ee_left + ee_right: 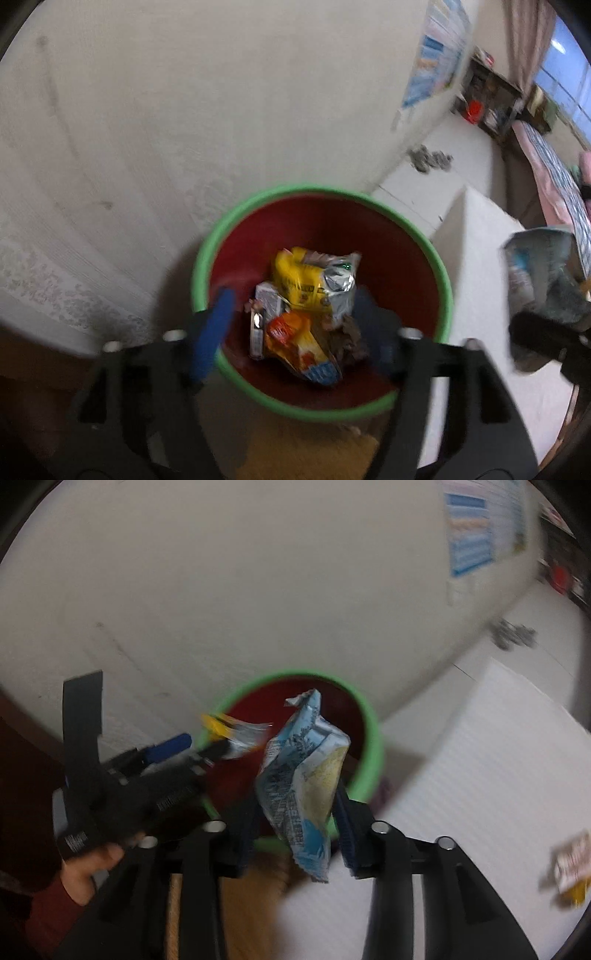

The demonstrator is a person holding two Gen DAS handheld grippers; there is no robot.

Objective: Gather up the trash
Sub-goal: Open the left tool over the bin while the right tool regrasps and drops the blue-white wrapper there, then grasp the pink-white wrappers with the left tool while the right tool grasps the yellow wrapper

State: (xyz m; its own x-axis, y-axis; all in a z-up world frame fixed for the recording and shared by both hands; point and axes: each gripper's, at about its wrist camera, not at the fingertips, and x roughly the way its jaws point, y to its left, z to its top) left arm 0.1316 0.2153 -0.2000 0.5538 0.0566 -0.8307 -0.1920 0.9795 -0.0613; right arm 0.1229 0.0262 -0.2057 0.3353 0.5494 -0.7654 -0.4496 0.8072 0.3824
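A red bin with a green rim (pixel 207 254) stands by the wall and holds several wrappers, a yellow one (pixel 299 277) on top. My left gripper (pixel 295 332) is open and empty right above the bin. In the right wrist view a yellow wrapper (pixel 229 731) shows at the left gripper's tips over the bin rim (pixel 373 746), blurred. My right gripper (pixel 299 830) is shut on a blue and white wrapper (pixel 303 775), held just before the bin; it also shows in the left wrist view (pixel 532 266).
A pale wall rises behind the bin. A white board (pixel 480 775) lies on the floor to the right, with another wrapper (pixel 572 867) on it. A brown mat (pixel 306 454) lies under the bin's near side. Shelves and a bed (pixel 546 162) are far right.
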